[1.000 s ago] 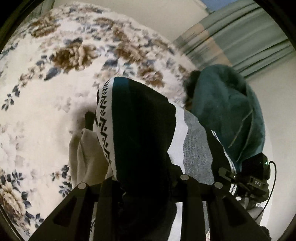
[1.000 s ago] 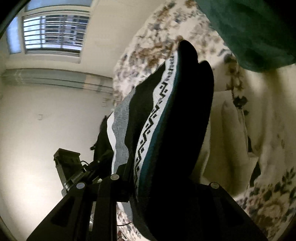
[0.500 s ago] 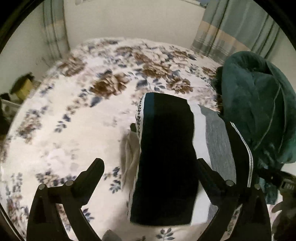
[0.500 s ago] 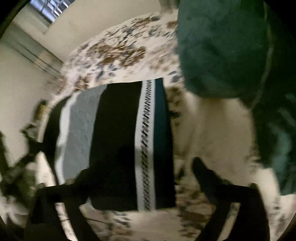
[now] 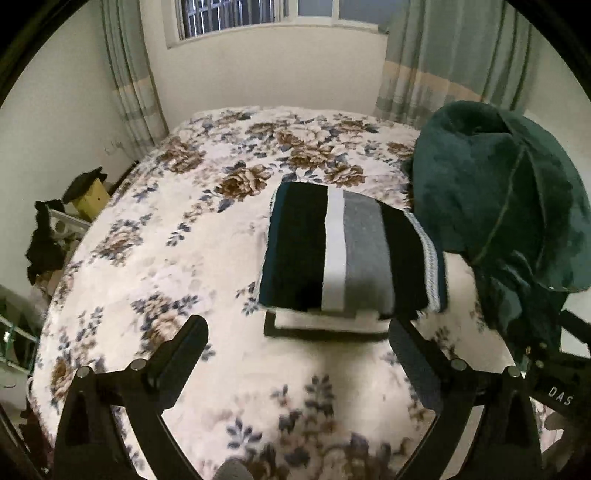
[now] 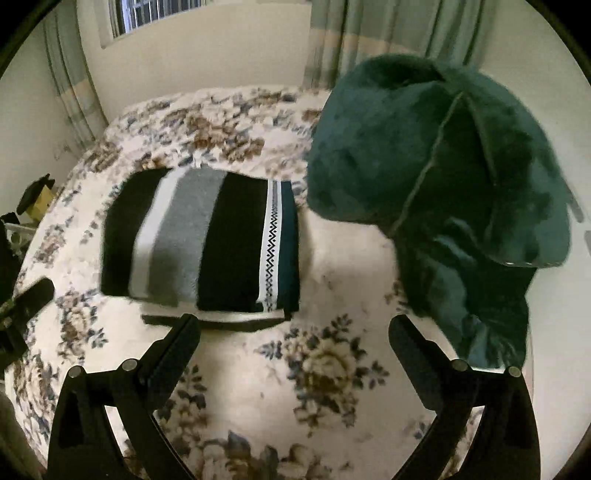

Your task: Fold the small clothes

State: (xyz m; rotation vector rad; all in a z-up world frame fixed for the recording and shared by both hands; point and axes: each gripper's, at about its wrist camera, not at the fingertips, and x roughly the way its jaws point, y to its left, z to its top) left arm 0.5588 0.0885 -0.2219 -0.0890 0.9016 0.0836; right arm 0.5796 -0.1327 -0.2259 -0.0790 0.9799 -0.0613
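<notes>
A folded striped garment (image 5: 351,251), black, white, grey and teal with a zigzag band, lies flat on the floral bedspread (image 5: 177,258). It rests on a folded cream garment (image 5: 325,322) whose edge shows under its near side. The striped garment also shows in the right wrist view (image 6: 207,243), with the cream edge (image 6: 236,316) below it. My left gripper (image 5: 297,341) is open and empty, drawn back short of the stack. My right gripper (image 6: 293,338) is open and empty, near the stack's front right corner.
A heap of dark green plush fabric (image 5: 509,199) sits right of the stack, also in the right wrist view (image 6: 443,192). The bed's left edge drops to clutter with a yellow box (image 5: 88,195). Curtains and a barred window (image 5: 229,14) stand behind the bed.
Both grippers let go of the striped garment, which now lies folded on the cream one. Both have opened and pulled back toward the near side of the bed.
</notes>
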